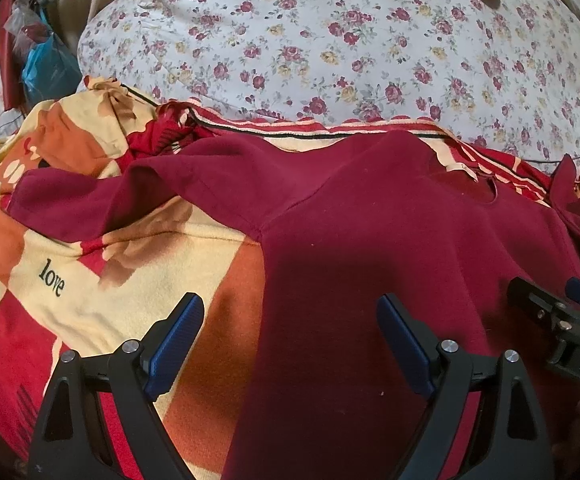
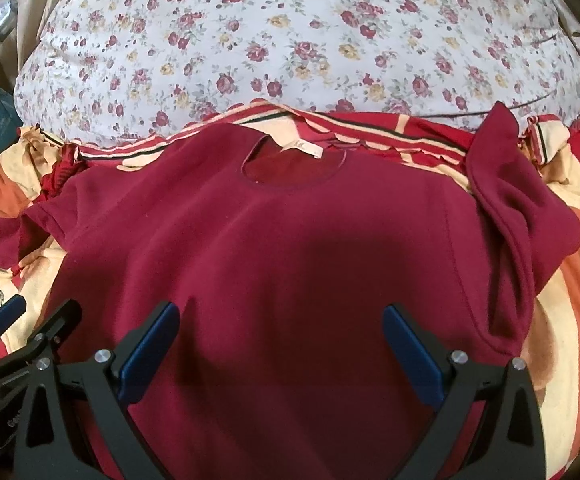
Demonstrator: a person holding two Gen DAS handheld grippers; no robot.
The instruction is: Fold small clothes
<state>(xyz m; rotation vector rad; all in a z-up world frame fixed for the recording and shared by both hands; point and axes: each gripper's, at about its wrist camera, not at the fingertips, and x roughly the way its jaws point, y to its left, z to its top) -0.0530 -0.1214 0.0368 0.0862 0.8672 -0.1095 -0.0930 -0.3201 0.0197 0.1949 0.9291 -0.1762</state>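
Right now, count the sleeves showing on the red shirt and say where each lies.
2. The left sleeve lies spread out flat on the blanket. The right sleeve is bunched and folded back over the shirt's shoulder edge.

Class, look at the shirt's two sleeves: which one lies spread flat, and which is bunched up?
The left sleeve lies spread flat on the blanket. The right sleeve of the maroon shirt is bunched and folded over itself, its cuff sticking up.
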